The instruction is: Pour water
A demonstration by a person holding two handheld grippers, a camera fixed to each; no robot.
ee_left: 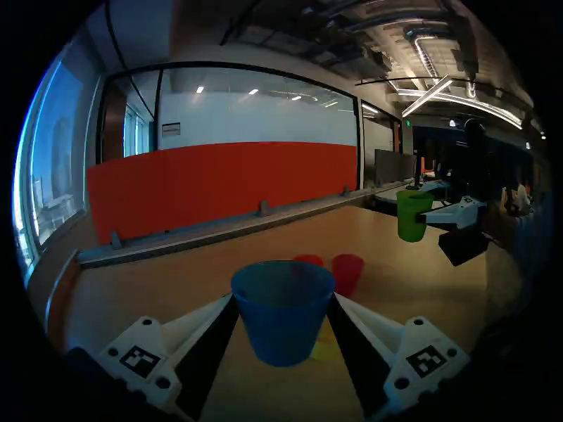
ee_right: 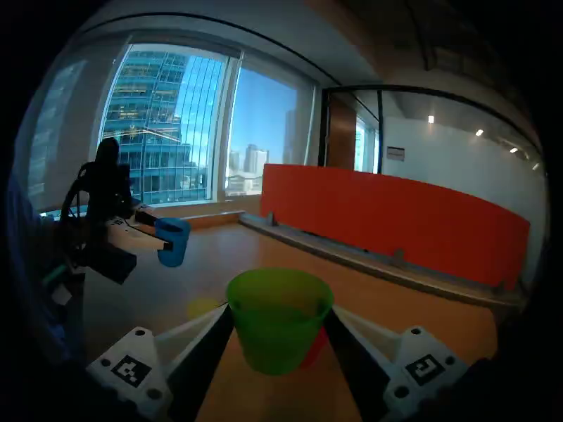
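In the left gripper view my left gripper (ee_left: 283, 316) is shut on a blue cup (ee_left: 283, 309), held upright above the wooden table (ee_left: 176, 281). Farther off to the right, my right gripper (ee_left: 422, 219) holds a green cup (ee_left: 411, 214) in the air. In the right gripper view my right gripper (ee_right: 279, 330) is shut on that green cup (ee_right: 279, 325), upright. The left gripper (ee_right: 165, 246) with the blue cup (ee_right: 172, 241) hangs at the left, apart from the green one. I cannot tell whether either cup holds water.
Two red cups (ee_left: 348, 271) stand on the table beyond the blue cup, and a yellow one (ee_left: 325, 344) lies partly hidden under it. An orange partition (ee_left: 225, 183) with a rail runs along the table's far edge. Large windows (ee_right: 169, 126) lie beyond.
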